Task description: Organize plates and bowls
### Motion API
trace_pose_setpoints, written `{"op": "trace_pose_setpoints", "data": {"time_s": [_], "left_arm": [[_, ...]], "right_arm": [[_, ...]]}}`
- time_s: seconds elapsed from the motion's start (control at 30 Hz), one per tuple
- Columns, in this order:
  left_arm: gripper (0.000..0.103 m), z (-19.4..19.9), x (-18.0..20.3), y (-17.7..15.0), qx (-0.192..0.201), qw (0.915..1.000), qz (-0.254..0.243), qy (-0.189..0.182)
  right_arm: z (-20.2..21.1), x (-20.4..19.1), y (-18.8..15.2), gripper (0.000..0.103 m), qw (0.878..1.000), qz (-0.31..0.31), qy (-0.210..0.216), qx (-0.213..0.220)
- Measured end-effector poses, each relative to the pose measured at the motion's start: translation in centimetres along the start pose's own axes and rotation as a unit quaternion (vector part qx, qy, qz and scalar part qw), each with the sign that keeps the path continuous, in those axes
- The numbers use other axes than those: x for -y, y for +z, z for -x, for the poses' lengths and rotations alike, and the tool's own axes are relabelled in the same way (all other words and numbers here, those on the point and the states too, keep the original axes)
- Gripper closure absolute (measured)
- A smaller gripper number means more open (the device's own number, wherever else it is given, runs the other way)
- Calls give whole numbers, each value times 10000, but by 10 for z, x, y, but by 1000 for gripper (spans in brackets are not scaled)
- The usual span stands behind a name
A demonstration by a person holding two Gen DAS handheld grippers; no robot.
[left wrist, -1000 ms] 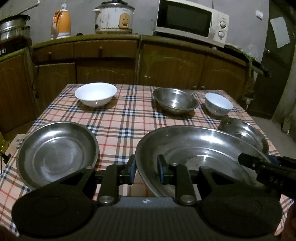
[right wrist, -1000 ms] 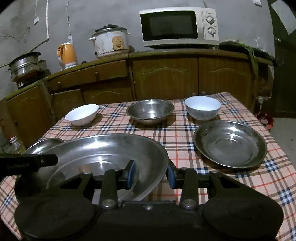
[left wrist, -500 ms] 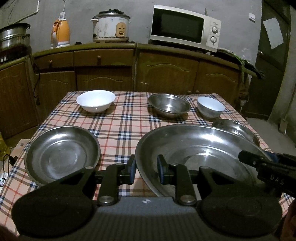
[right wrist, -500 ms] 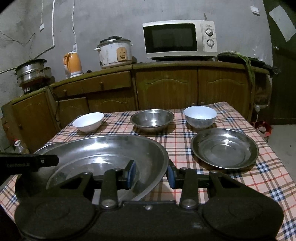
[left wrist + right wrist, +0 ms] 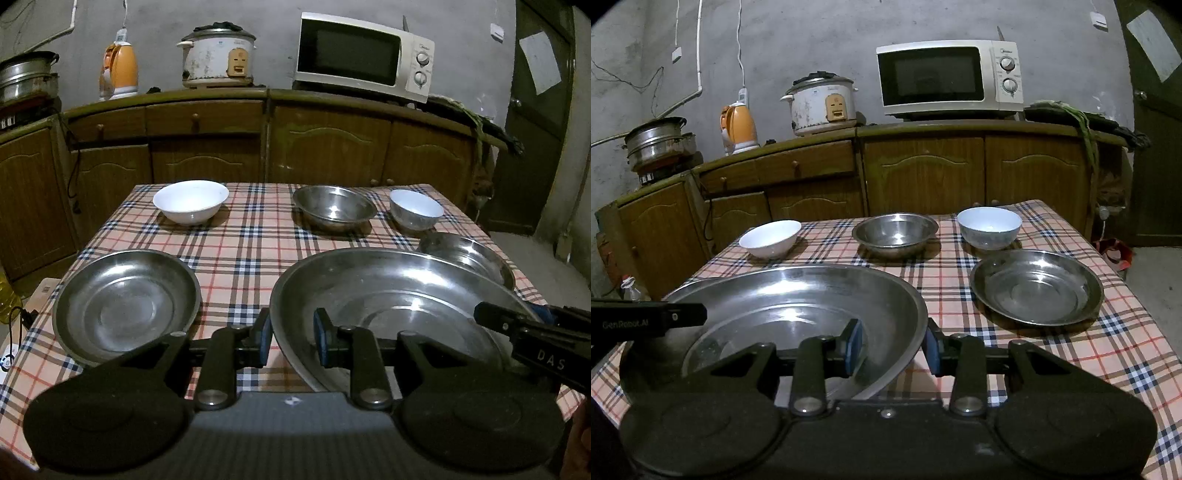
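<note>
A large steel plate [image 5: 388, 295] [image 5: 798, 295] hangs just over the near part of the checked table [image 5: 240, 251]. My left gripper [image 5: 291, 341] is shut on its left rim and my right gripper [image 5: 892, 349] is shut on its right rim. A smaller steel plate [image 5: 125, 306] lies at the near left, and another [image 5: 1036, 286] at the right. Along the far side stand a white bowl [image 5: 190, 201], a steel bowl [image 5: 334, 206] and a second white bowl [image 5: 415, 212].
Wooden cabinets [image 5: 923, 173] run behind the table, carrying a microwave [image 5: 945, 77], a rice cooker [image 5: 822, 103], an orange kettle [image 5: 738, 127] and steel pots [image 5: 657, 144]. A dark door [image 5: 535, 110] is at the right.
Both grippers have drawn back from the table's far side with the large plate still gripped. The bowls and small plates look farther off and have not moved.
</note>
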State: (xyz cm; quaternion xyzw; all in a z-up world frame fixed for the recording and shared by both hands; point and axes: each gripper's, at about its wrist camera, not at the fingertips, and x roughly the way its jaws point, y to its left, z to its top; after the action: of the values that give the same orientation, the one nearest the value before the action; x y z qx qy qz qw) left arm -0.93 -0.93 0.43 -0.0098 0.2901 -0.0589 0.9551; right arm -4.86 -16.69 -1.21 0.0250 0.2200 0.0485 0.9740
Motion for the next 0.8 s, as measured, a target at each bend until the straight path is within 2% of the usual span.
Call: {"op": "trace_pose_setpoints", "data": {"time_s": [0.8], "left_arm": [[78,-12,4,-11,-220,9997,-82,4]], "right_arm": [[-7,6,-15,58,9998,20,-71,-203]]}}
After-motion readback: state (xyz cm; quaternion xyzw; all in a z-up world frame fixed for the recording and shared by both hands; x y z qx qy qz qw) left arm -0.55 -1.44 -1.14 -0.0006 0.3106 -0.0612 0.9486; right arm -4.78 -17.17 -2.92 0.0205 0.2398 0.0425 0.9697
